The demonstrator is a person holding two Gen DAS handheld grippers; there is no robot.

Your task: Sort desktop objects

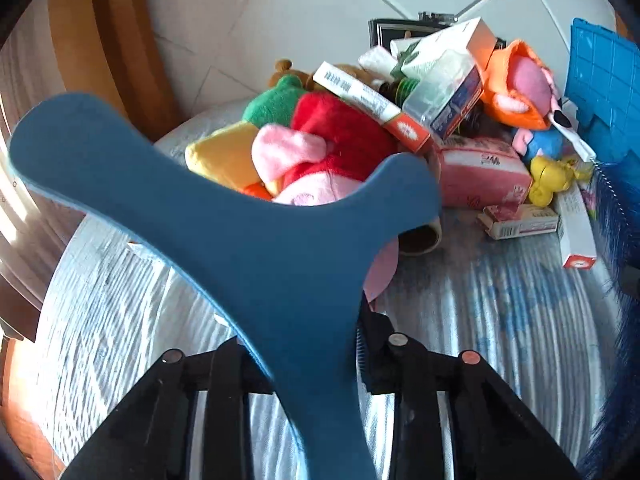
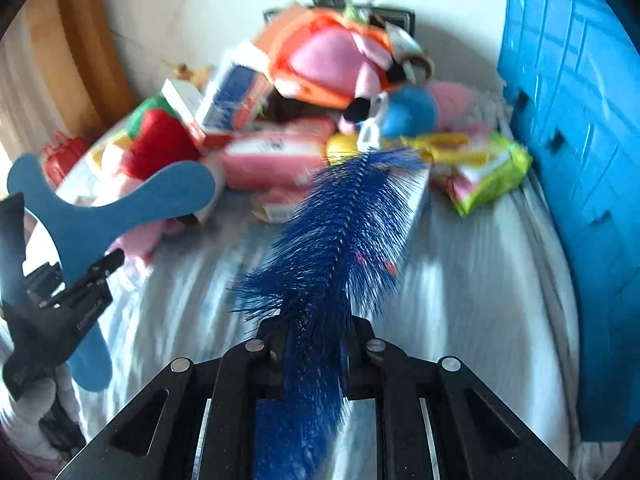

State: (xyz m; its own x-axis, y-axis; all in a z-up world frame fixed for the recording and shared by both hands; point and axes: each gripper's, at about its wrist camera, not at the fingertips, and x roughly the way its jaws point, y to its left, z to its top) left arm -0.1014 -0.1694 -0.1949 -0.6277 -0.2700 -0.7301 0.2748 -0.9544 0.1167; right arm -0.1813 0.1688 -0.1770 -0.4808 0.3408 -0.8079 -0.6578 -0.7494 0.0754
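Pinching blue brush (image 2: 340, 240) lengthwise, tip twd pile: right hand-held gripper (image 2: 316, 344).

Your left gripper (image 1: 298, 354) tilts downward, its 2 black fingers (image 1: 224, 364) closed on the stem of a flat blue three-armed foam piece (image 1: 224, 216). Your right gripper (image 2: 312, 344) also tilts down, its 2 fingers (image 2: 368, 352) clamped tight on a dark blue bristly bottle brush (image 2: 340, 240).

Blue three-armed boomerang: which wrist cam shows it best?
Right wrist: the blue boomerang shows nearly whole, pinched in the left gripper. Left wrist shows it oversized, one arm running off-frame.
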